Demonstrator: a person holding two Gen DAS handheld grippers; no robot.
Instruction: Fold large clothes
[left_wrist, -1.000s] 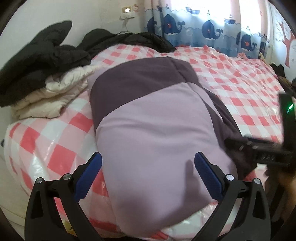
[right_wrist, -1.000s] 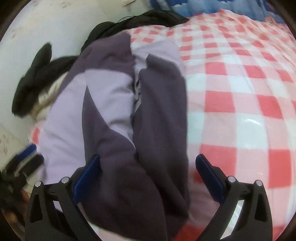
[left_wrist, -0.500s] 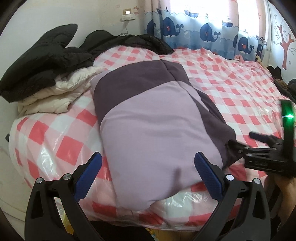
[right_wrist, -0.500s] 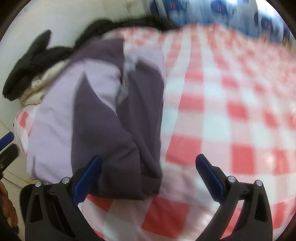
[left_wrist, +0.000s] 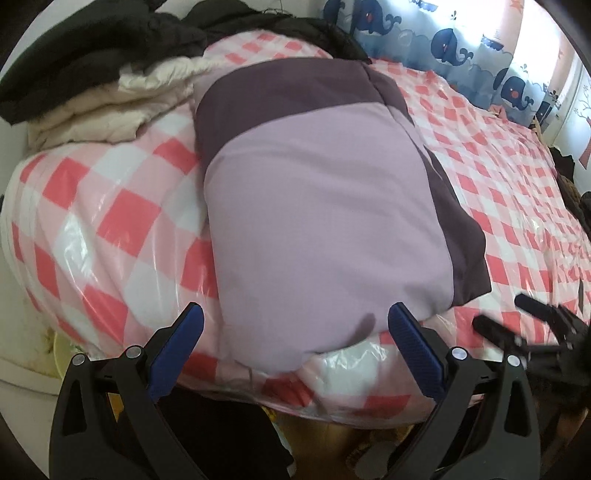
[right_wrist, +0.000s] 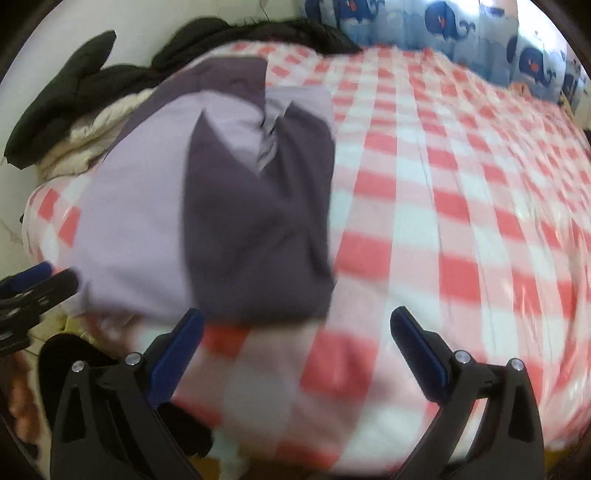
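Note:
A folded lilac and dark purple garment lies on the red-and-white checked bed, its near end close to the bed's front edge. In the right wrist view the same garment shows a dark purple sleeve folded over its right side. My left gripper hangs open just in front of the garment's near end, holding nothing. My right gripper is open over the bed edge, to the right of the garment's near corner, also empty. The right gripper's fingers show at the right in the left wrist view.
A pile of black and cream jackets lies at the bed's far left corner, with more dark clothing along the head. Whale-print curtains hang behind. The right side of the bed is bare checked cover.
Both grippers have pulled back from the garment toward the bed's front edge. The garment lies as it did, and both stay open.

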